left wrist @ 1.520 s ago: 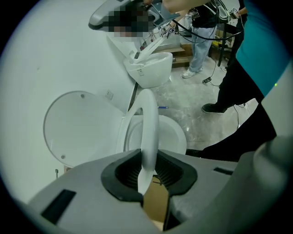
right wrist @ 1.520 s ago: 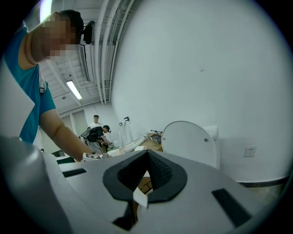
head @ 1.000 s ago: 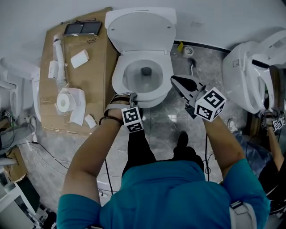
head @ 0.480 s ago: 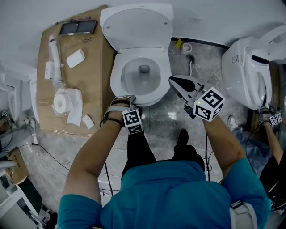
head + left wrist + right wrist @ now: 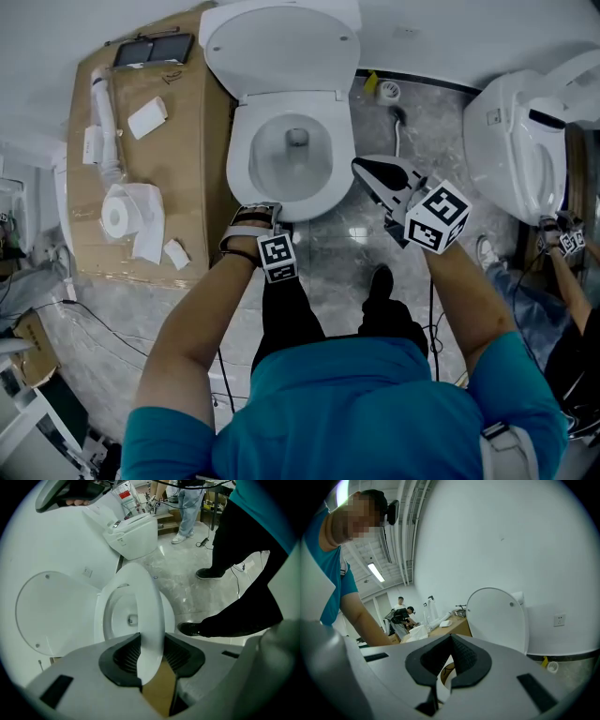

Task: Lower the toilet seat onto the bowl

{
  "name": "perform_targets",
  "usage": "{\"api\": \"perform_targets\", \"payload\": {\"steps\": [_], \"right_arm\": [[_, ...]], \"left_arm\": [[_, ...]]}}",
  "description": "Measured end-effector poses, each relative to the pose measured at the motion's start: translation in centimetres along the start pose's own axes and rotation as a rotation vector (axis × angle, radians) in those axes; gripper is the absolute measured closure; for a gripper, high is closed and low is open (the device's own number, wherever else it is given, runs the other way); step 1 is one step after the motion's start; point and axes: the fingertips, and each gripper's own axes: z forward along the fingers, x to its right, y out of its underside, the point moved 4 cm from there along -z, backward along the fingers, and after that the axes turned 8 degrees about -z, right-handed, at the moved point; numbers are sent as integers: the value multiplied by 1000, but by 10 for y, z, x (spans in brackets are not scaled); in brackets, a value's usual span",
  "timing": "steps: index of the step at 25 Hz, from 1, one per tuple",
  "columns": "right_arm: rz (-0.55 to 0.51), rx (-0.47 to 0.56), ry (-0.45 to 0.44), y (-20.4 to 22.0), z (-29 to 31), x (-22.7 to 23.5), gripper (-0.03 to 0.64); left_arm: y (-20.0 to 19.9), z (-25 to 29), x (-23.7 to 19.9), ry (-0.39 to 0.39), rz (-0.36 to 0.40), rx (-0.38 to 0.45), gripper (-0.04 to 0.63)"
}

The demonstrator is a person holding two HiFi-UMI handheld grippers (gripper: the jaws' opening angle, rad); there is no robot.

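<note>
now the toilet seat lies flat on the bowl, with the lid upright against the wall. the left tool points steeply down at the seat's front edge. its jaws have just been opening and stand released, the white rim between the pads. the right tool hovers beside the bowl over the floor, clenched on nothing.

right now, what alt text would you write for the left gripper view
The white toilet seat runs between the dark ribbed jaws of the left tool, which have just been opening, and lies down over the bowl. The lid stands raised at left; beyond are a second toilet and a person's dark trouser legs on a grey floor.
</note>
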Motion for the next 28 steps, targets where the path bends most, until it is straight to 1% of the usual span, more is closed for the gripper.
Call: {"api": "perform_targets", "payload": {"steps": [8,16,28], "right_arm": [[7,-17,-4,17,3,2,620],[16,-32,3,39,2,9,620],[32,-42,-2,67,-1,12,620]], "left_arm": [[4,24,17,-2,6,-9,449],[7,52,35,-36,6,-15,442],[13,91,57,-60,8,-32,433]]}}
